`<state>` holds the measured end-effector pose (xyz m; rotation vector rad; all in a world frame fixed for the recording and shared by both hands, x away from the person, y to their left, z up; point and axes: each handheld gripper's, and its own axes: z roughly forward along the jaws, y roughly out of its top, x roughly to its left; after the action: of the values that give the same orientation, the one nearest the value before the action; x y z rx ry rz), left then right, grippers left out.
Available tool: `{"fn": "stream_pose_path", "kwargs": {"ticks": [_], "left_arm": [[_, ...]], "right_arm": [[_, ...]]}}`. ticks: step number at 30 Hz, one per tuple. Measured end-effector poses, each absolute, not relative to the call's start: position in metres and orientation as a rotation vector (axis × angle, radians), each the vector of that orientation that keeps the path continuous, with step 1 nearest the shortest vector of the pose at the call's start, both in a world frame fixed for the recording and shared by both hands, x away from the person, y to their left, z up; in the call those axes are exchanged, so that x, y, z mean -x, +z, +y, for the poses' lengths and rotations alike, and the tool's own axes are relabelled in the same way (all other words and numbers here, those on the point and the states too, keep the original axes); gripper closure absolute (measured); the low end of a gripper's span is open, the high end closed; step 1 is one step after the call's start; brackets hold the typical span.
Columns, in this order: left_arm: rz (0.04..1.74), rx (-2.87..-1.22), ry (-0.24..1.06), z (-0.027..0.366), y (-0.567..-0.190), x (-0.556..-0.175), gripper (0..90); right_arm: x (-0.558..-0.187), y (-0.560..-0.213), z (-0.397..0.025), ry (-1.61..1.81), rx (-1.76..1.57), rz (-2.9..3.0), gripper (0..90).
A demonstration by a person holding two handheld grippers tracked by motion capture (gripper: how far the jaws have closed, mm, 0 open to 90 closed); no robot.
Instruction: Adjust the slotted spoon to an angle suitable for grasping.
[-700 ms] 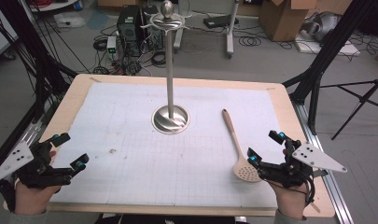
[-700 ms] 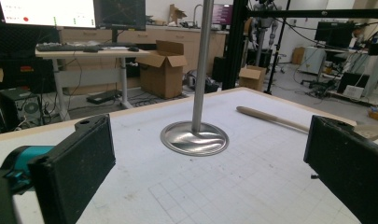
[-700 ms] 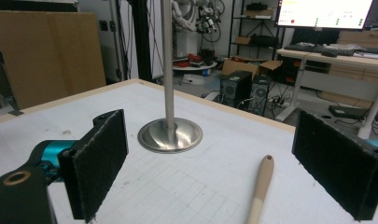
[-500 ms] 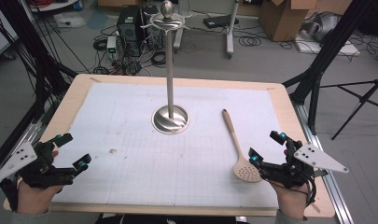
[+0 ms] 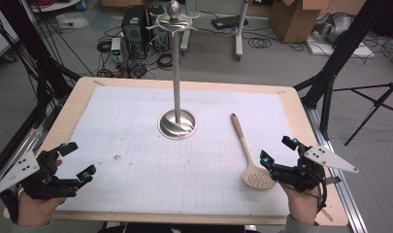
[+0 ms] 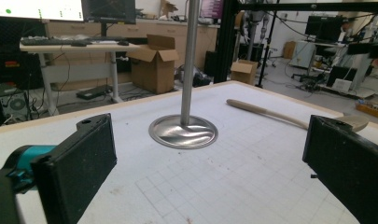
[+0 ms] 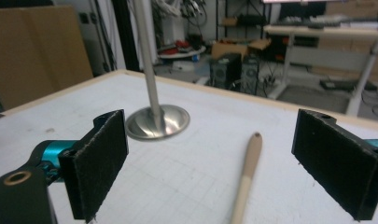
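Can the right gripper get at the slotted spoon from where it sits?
Probably yes. The right gripper is open, right beside the slotted spoon that lies flat on the table mat, with nothing between them. The metal stand is off to the side, clear of the path.

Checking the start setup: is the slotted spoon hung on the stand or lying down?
Lying flat on the table mat, slotted spoon beside the stand, not touching it.

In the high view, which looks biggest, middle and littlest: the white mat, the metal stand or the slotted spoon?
1. white mat, biggest by far.
2. metal stand, tall, though its top reaches nearer the camera.
3. slotted spoon, littlest.
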<state>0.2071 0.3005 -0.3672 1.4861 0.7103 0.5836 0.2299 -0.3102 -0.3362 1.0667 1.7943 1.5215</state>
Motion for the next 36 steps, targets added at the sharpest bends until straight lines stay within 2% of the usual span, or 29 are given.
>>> {"fn": "stream_pose_path", "kwargs": {"ticks": [3,5,8,18,24,31,36], "left_arm": [[0.725,-1.483,0.586,0.302,-0.368,-0.206,2.9],[0.727,-1.485,0.586,0.302,-0.368,-0.205,2.9],[0.732,-1.49,0.591,0.303,-0.368,-0.202,2.9],[0.753,-1.465,0.577,0.308,-0.368,-0.196,2.9],[0.764,-1.503,0.587,0.304,-0.372,-0.194,2.9],[0.772,-1.52,0.583,0.301,-0.376,-0.194,2.9],[0.769,-1.528,0.589,0.301,-0.378,-0.192,2.9]], "right_arm": [[-0.238,-0.341,-0.307,1.48,-1.1,1.829,10.3],[-0.241,-0.343,-0.306,1.473,-1.109,1.83,15.7],[-0.244,-0.344,-0.307,1.51,-1.103,1.82,16.3],[-0.256,-0.344,-0.326,1.511,-1.104,1.933,34.2],[-0.265,-0.346,-0.332,1.449,-1.111,1.98,46.3],[-0.279,-0.348,-0.337,1.378,-1.151,1.997,50.0],[-0.291,-0.348,-0.339,1.324,-1.198,2.0,59.8]]}}
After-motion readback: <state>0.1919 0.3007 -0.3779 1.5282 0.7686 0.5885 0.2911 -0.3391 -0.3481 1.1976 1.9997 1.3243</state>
